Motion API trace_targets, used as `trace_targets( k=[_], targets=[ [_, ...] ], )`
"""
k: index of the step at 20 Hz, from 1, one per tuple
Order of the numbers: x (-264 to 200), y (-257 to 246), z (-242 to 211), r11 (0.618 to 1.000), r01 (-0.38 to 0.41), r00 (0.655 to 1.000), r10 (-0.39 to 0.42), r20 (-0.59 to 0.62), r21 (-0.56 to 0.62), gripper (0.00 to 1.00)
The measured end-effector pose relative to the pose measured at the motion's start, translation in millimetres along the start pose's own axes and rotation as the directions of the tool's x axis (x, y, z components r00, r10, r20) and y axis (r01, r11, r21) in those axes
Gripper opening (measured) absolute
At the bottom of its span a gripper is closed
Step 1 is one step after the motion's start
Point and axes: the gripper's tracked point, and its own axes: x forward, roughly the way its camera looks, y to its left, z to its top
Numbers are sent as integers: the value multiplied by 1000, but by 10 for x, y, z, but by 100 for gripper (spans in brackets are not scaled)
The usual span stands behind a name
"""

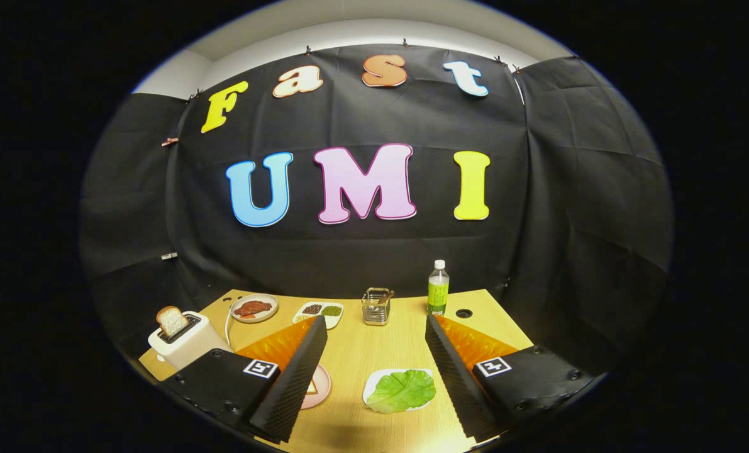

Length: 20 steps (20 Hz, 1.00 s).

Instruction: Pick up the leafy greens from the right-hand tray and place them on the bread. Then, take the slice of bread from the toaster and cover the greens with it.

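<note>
Hovering above the near edge of the wooden table (pixel 374 352), the gripper (pixel 374 390) has its jaws spread wide apart, pinching nothing. Between the two fingers, nearer the right one, a leafy green (pixel 403 390) lies flat on a small white tray (pixel 374 385) by the table's near edge; neither finger touches it. Partly hidden behind the left finger (pixel 299 377) is a pink plate (pixel 319 385) near the same edge; something pale lies on it, but the finger covers too much to tell what it is.

At the left edge of the table stands a cream toaster (pixel 185 340), with a slice of bread (pixel 171 321) standing upright out of its slot. Toward the far left corner sits a round plate (pixel 255 308) holding a reddish-brown piece of food. Just beside it, further along the far edge, a white divided dish (pixel 319 313) carries dark and green heaps in separate sections. Near the middle of the far edge is a small clear holder (pixel 377 306) with a metal rim. To its right a clear bottle (pixel 438 287) with a green label and white cap stands upright, and a round hole (pixel 464 313) in the tabletop lies just beside it, toward the far right corner.
</note>
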Motion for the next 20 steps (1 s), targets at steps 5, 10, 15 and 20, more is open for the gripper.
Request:
trace_targets(
  k=[5,10,15,20],
  targets=[
    [139,-65,-333,1000,-10,996,9,-83,-3,98],
    [344,-200,-775,1000,1,980,4,-197,24,98],
    [603,-359,-1346,999,17,941,-4,-337,36,99],
    [820,-407,-1777,1000,3,905,5,-426,16,99]
  ],
)
